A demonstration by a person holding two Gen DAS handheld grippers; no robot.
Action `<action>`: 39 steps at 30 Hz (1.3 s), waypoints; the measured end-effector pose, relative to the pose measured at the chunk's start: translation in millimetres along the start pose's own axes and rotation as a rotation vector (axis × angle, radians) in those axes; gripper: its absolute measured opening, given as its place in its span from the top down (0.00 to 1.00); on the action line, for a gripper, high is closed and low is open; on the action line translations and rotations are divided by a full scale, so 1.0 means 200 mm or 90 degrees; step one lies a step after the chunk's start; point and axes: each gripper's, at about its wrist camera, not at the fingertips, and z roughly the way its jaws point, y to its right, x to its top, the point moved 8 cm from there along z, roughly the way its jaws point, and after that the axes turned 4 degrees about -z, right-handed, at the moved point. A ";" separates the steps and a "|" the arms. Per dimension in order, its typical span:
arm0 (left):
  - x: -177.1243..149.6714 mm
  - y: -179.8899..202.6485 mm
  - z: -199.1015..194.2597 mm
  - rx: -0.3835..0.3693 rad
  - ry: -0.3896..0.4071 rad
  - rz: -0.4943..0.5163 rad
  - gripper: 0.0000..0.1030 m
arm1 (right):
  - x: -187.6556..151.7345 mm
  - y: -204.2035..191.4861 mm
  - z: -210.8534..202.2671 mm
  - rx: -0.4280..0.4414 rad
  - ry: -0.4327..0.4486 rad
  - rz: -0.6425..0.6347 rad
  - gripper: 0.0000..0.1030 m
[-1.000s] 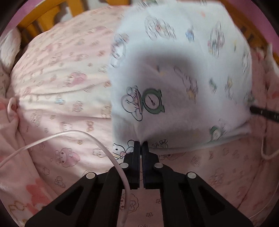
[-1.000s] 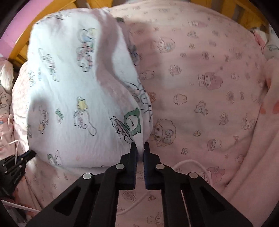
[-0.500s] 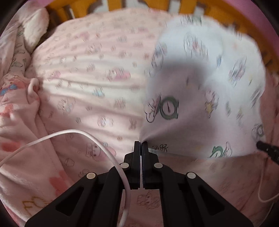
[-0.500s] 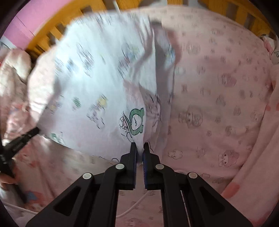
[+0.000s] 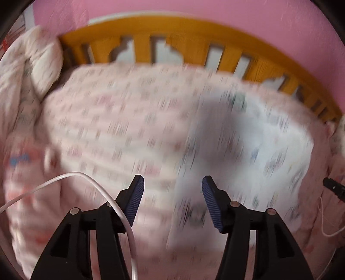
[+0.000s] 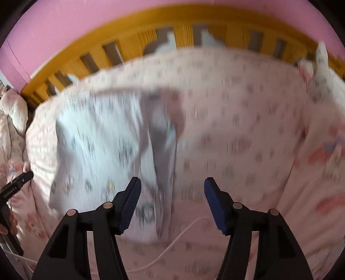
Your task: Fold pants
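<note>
Left wrist view: the left tool (image 5: 171,183) has its two blue-padded fingers (image 5: 134,199) spread wide, with nothing between them. Beyond and to the right of the gap, the white printed pants (image 5: 254,150) lie on the pink patterned bedsheet (image 5: 120,120). A grey shadow falls across their near left part. The picture is heavily smeared by motion, so the folds of the cloth cannot be made out; the pants seem to lie as one flat, roughly rectangular patch. A thin white cable (image 5: 64,179) curves in from the left and passes over the left finger's mount. At the far right edge the black tip of the right tool (image 5: 334,187) shows, near the pants' right side. Behind the bed stands an orange wooden headboard (image 5: 194,34) against a pink wall (image 5: 215,10). A pale pillow (image 5: 45,60) sits at the upper left.

Right wrist view: the right tool (image 6: 172,187) is likewise spread wide and grips nothing. The pants (image 6: 101,140) lie left of centre on the bedsheet (image 6: 248,140), their right edge raised in a shadowed fold that runs down toward the left finger. A white cable (image 6: 176,239) lies on the sheet between the fingers. The left tool (image 6: 17,185) enters at the left edge, just beside the pants' left side. The headboard (image 6: 129,32) and wall (image 6: 64,21) run across the top.
</note>
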 end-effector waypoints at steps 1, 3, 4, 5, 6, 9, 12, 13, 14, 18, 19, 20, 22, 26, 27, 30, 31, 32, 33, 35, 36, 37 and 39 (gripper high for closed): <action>0.07 0.01 0.02 -0.006 0.014 0.004 0.46 | 0.06 -0.01 -0.02 0.007 0.017 -0.006 0.42; 0.20 0.06 0.07 -0.027 0.023 0.016 0.46 | 0.14 -0.08 0.00 0.019 0.034 -0.022 0.50; 0.25 0.08 0.10 -0.041 0.018 0.019 0.47 | 0.18 -0.12 0.00 0.031 0.040 -0.034 0.54; 0.29 0.12 0.14 -0.057 0.008 0.019 0.47 | 0.22 -0.16 0.02 0.046 0.042 -0.049 0.61; 0.32 0.14 0.16 -0.074 -0.001 0.020 0.48 | 0.23 -0.21 0.04 0.058 0.038 -0.062 0.65; 0.34 0.29 0.21 -0.121 -0.011 0.045 0.48 | 0.28 -0.32 0.11 0.076 0.036 -0.094 0.80; 0.35 0.40 0.31 -0.107 -0.013 0.073 0.58 | 0.35 -0.33 0.27 0.041 0.036 -0.102 0.84; 0.35 0.42 0.36 -0.103 -0.022 0.074 0.68 | 0.37 -0.32 0.32 0.025 0.035 -0.100 0.84; 0.35 0.43 0.43 -0.095 -0.035 0.073 0.72 | 0.39 -0.28 0.38 0.004 0.030 -0.095 0.86; 0.37 0.37 0.68 -0.021 -0.048 0.074 0.83 | 0.44 -0.14 0.59 -0.035 0.000 -0.056 0.87; 0.37 0.35 0.73 -0.014 -0.050 0.070 0.84 | 0.44 -0.11 0.64 -0.038 -0.006 -0.047 0.87; 0.37 0.33 0.77 -0.015 -0.054 0.062 0.84 | 0.44 -0.09 0.68 -0.043 -0.009 -0.042 0.87; 0.37 0.31 0.79 -0.026 -0.051 0.047 0.84 | 0.42 -0.03 0.75 -0.059 -0.017 -0.034 0.87; 0.40 0.31 0.64 -0.009 -0.019 0.081 0.84 | 0.42 0.00 0.65 -0.028 0.022 -0.013 0.87; 0.40 0.32 0.58 -0.011 -0.004 0.090 0.84 | 0.43 0.00 0.60 -0.027 0.035 -0.014 0.87; 0.39 0.35 0.37 -0.044 0.034 0.087 0.84 | 0.44 -0.03 0.38 0.010 0.076 -0.014 0.87; 0.38 0.36 0.30 -0.062 0.040 0.083 0.84 | 0.44 -0.06 0.33 0.025 0.079 -0.016 0.87; 0.37 0.39 0.23 -0.080 0.047 0.082 0.84 | 0.42 -0.10 0.25 0.056 0.084 -0.025 0.87; 0.36 0.41 0.17 -0.094 0.051 0.087 0.84 | 0.40 -0.15 0.19 0.080 0.087 -0.037 0.87; 0.32 0.48 0.09 -0.116 0.045 0.106 0.84 | 0.35 -0.26 0.12 0.130 0.080 -0.064 0.87; 0.30 0.53 0.09 -0.126 0.035 0.116 0.84 | 0.33 -0.32 0.10 0.152 0.068 -0.076 0.87; 0.27 0.57 0.09 -0.141 0.023 0.123 0.84 | 0.31 -0.37 0.11 0.171 0.057 -0.085 0.87; 0.23 0.65 0.13 -0.163 0.000 0.137 0.84 | 0.26 -0.47 0.13 0.198 0.037 -0.098 0.87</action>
